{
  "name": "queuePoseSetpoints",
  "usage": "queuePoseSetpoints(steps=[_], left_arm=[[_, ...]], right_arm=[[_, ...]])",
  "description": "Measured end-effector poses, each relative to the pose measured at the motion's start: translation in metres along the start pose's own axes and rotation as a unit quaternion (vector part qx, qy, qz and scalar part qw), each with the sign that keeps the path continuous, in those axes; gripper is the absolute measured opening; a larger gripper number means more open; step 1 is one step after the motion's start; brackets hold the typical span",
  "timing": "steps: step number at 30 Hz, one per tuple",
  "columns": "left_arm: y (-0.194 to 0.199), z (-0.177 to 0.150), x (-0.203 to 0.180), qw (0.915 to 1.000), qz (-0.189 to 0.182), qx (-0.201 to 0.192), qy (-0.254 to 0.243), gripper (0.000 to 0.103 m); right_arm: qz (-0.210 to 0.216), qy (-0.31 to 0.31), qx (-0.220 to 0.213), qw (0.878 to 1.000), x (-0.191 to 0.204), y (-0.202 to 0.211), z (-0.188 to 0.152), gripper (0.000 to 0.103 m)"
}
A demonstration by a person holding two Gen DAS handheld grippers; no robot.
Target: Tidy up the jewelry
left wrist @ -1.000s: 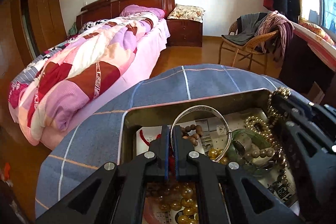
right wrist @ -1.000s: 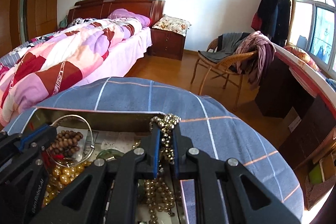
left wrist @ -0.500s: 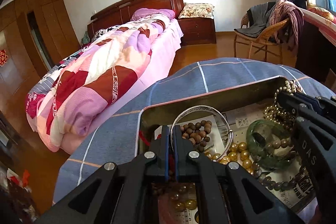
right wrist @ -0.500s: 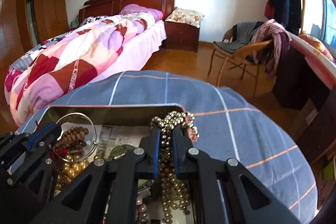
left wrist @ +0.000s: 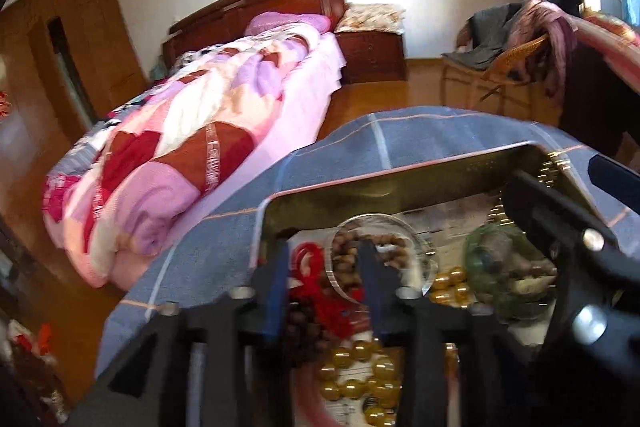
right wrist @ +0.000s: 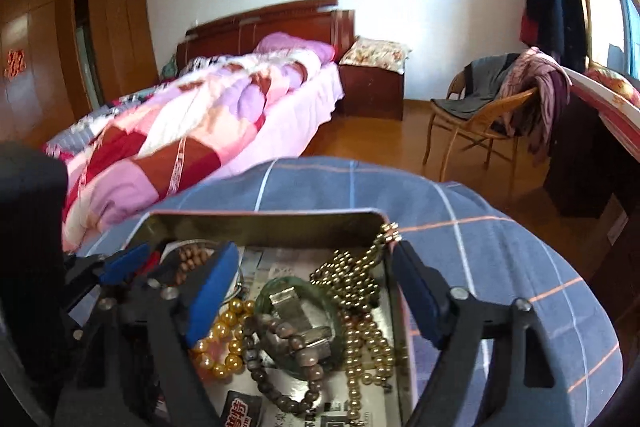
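Observation:
A metal tin (right wrist: 256, 221) (left wrist: 400, 187) sits on a blue checked cloth and holds jewelry. My left gripper (left wrist: 322, 259) is open over the tin's left part, above a red cord (left wrist: 320, 291), brown wooden beads (left wrist: 348, 259) and a silver bangle (left wrist: 416, 231). My right gripper (right wrist: 316, 271) is open wide over the tin's right part. Below it lie a gold bead chain (right wrist: 352, 283), a green jade bangle (right wrist: 276, 291), a brown bead bracelet (right wrist: 280, 387) and amber beads (right wrist: 224, 339). The chain drapes over the tin's rim.
The blue checked cloth (right wrist: 480, 251) covers a round table. A bed with a pink quilt (right wrist: 192, 131) lies to the left. A wicker chair with clothes (right wrist: 492, 107) and a dark desk (right wrist: 592, 155) stand at the right.
Both grippers have opened. The left let go of the red cord and the right let go of the gold chain, which now lies in the tin.

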State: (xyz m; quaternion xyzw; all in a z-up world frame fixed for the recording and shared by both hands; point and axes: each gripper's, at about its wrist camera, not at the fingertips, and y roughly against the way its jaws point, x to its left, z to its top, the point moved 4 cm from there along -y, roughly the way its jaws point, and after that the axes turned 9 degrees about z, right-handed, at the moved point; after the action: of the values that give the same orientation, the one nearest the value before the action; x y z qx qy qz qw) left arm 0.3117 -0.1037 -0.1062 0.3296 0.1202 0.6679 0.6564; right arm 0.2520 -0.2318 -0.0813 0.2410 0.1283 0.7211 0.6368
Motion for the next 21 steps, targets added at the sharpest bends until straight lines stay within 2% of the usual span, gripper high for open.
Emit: queuePoseSetpoints(steps=[3, 7, 12, 16, 21], left_arm=[[0.010, 0.002, -0.004, 0.9997, -0.010, -0.022, 0.000, 0.071], [0.015, 0.000, -0.004, 0.9995, -0.004, -0.031, -0.001, 0.072], [0.026, -0.003, 0.011, 0.9985, -0.021, -0.036, 0.035, 0.072], [0.039, -0.007, 0.014, 0.9979, -0.021, -0.048, 0.039, 0.072], [0.052, -0.020, 0.019, 0.9984, -0.019, -0.038, 0.037, 0.072]], right_arm=[[-0.011, -0.027, -0.023, 0.999, -0.008, 0.009, 0.005, 0.092], [-0.031, -0.051, -0.041, 0.997, -0.016, 0.019, 0.009, 0.096], [-0.045, -0.078, -0.034, 0.995, -0.025, 0.029, 0.001, 0.096], [-0.048, -0.075, -0.033, 0.995, -0.023, 0.040, -0.003, 0.096], [-0.054, -0.062, -0.024, 0.996, -0.018, 0.053, -0.013, 0.096]])
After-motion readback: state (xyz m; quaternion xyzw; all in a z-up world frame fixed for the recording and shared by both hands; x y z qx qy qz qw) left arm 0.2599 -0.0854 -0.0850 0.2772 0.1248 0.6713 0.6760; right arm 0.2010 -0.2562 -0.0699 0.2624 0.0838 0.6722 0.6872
